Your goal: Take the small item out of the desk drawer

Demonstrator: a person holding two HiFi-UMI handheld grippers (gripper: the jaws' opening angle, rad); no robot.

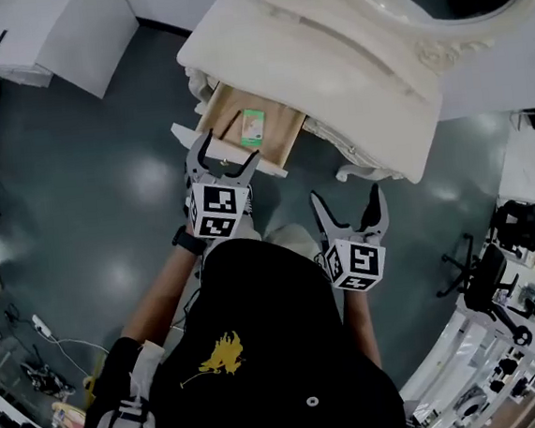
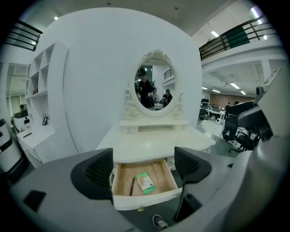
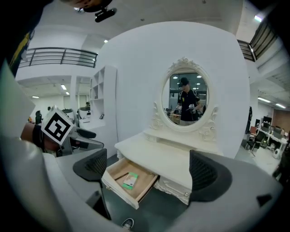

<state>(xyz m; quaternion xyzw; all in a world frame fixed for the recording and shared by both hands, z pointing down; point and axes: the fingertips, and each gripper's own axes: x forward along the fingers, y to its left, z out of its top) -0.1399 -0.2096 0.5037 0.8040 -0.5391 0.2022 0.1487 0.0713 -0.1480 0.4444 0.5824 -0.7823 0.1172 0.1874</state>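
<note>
The left gripper [image 1: 231, 146] reaches out ahead of the torso with its two jaws spread wide apart. Its left marker cube [image 1: 214, 212] sits just behind the jaws, followed by a dark band on the left wrist [image 1: 187, 241] and the bare left forearm [image 1: 158, 299], extended almost straight. The right gripper [image 1: 346, 193] sits nearer the body, off to the right of the left jaws and well apart from them, jaws likewise wide apart. Its right marker cube [image 1: 357, 266] is directly behind them and the right forearm [image 1: 358, 327] is tucked close to the chest.
</note>
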